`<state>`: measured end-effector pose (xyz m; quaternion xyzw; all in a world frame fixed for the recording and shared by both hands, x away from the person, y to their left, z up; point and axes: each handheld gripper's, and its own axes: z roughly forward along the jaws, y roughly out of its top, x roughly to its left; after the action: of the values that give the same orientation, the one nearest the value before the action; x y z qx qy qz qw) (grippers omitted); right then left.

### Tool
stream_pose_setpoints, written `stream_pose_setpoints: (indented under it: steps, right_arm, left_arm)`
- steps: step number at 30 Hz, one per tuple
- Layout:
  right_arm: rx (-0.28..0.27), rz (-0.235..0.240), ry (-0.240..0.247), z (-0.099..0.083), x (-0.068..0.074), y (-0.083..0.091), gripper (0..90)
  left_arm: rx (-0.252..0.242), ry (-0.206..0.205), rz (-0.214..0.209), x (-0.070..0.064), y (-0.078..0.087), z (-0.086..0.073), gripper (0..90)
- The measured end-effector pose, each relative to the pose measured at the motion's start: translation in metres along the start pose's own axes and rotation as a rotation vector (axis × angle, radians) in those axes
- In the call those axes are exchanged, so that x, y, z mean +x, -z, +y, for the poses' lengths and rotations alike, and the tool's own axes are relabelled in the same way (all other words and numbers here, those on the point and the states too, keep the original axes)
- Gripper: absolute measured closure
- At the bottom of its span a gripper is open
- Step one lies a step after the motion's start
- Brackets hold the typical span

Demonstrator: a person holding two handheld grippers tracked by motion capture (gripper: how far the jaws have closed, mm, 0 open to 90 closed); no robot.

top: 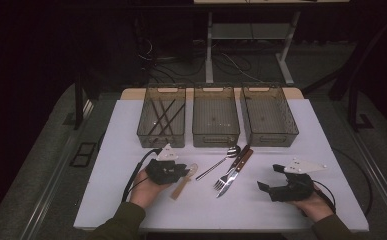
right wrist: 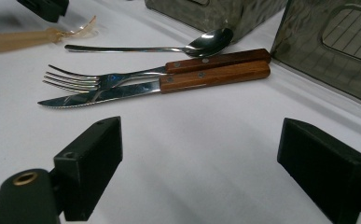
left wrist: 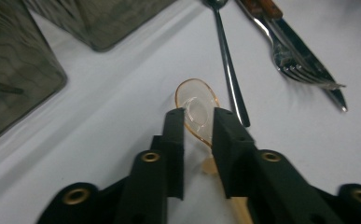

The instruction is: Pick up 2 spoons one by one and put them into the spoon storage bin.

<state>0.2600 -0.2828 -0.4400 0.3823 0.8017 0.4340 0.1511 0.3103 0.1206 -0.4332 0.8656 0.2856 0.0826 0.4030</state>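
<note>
1. Left gripper (top: 181,171), held in the person's left hand (top: 146,189) at about 7 o'clock on the white table (top: 291,125); in the left gripper view its jaws are nearly together on the neck of the plastic spoon (left wrist: 197,109), one jaw on each side just below the bowl
2. Plastic spoon: clear amber bowl pointing to 12 o'clock past the jaw tips, tan handle running back under the gripper; it lies flat on the table, left of table centre near the front edge (top: 183,184)
3. Right gripper (top: 273,179), in the right hand (top: 315,206) at about 5 o'clock on the table; jaws spread wide in the right gripper view, bare tabletop between them, holding nothing
4. At 1 o'clock from the plastic spoon: metal spoon (top: 220,161), lying aslant, close beside it but apart
5. Farther right, at table centre: fork (top: 229,174) and knife (top: 237,170), both wooden-handled, side by side and touching, tips toward the person
6. At 12 o'clock, along the far edge: three smoky bins in a row, left bin (top: 161,116) with thin sticks inside, middle bin (top: 215,116), right bin (top: 268,114)
</note>
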Motion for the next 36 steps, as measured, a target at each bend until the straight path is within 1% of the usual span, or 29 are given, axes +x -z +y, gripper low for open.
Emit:
stream_pose_setpoints:
  steps: [1, 3, 4, 7, 10, 11, 12, 14, 16, 17, 18, 19, 20, 23, 25, 28, 31, 36]
  right_arm:
    - [0.001, 0.001, 0.001, 0.000, 0.000, 0.000, 13.5]
    - [0.001, 0.001, 0.004, 0.000, 0.000, 0.000, 13.5]
    - [0.002, 0.001, 0.004, 0.000, 0.001, 0.000, 13.5]
    - [0.003, 0.000, 0.006, 0.000, 0.001, -0.001, 13.5]
    - [0.005, 0.000, 0.009, 0.000, 0.001, -0.001, 13.5]
    - [0.005, 0.000, 0.008, 0.000, 0.001, -0.001, 13.5]
    - [0.006, 0.000, 0.008, 0.000, 0.001, -0.001, 13.5]
    - [0.007, 0.002, 0.010, 0.000, 0.001, -0.001, 13.5]
    - [0.009, 0.002, 0.012, 0.000, 0.001, -0.002, 13.5]
    - [0.009, 0.001, 0.014, 0.000, 0.002, -0.002, 13.5]
    - [0.009, 0.002, 0.014, 0.000, 0.002, -0.002, 13.5]
    - [0.008, 0.001, 0.013, 0.000, 0.002, -0.002, 13.5]
    - [0.008, 0.002, 0.013, 0.000, 0.002, -0.002, 13.5]
    - [0.010, 0.001, 0.011, 0.000, 0.002, -0.002, 13.5]
    - [0.009, 0.002, 0.012, 0.000, 0.002, -0.002, 13.5]
    - [0.013, 0.002, 0.011, 0.000, 0.002, -0.003, 13.5]
    - [0.012, 0.002, 0.014, 0.000, 0.002, -0.003, 13.5]
    - [0.012, 0.002, 0.014, 0.000, 0.002, -0.003, 13.6]
  left_arm:
    - [0.001, 0.005, -0.006, 0.000, 0.001, -0.001, 64.8]
    - [0.010, 0.030, -0.010, -0.004, 0.001, -0.004, 59.3]
    - [0.031, 0.024, -0.006, -0.005, 0.000, -0.005, 56.7]
    - [0.048, 0.014, 0.000, -0.006, -0.003, -0.005, 55.3]
    - [0.051, 0.024, -0.007, -0.005, -0.006, -0.006, 54.6]
    - [0.060, 0.013, -0.009, -0.005, -0.007, -0.006, 54.1]
    - [0.066, 0.017, -0.006, -0.006, -0.008, -0.006, 53.3]
    - [0.078, 0.001, -0.008, -0.007, -0.010, -0.007, 51.9]
    - [0.080, -0.002, -0.008, -0.009, -0.013, -0.007, 51.9]
    - [0.090, -0.012, -0.008, -0.010, -0.014, -0.006, 52.0]
    - [0.088, -0.016, -0.003, -0.011, -0.014, -0.007, 51.9]
    - [0.094, -0.032, 0.001, -0.011, -0.015, -0.006, 52.2]
    - [0.091, -0.036, 0.009, -0.012, -0.015, -0.006, 52.5]
    - [0.097, -0.057, 0.033, -0.015, -0.015, -0.007, 56.4]
    - [0.095, -0.053, 0.033, -0.016, -0.016, -0.007, 59.0]
    - [0.095, -0.059, 0.030, -0.017, -0.016, -0.006, 65.1]
    - [0.092, -0.052, 0.021, -0.015, -0.016, -0.007, 66.4]
    - [0.089, -0.056, 0.024, -0.015, -0.016, -0.006, 68.3]
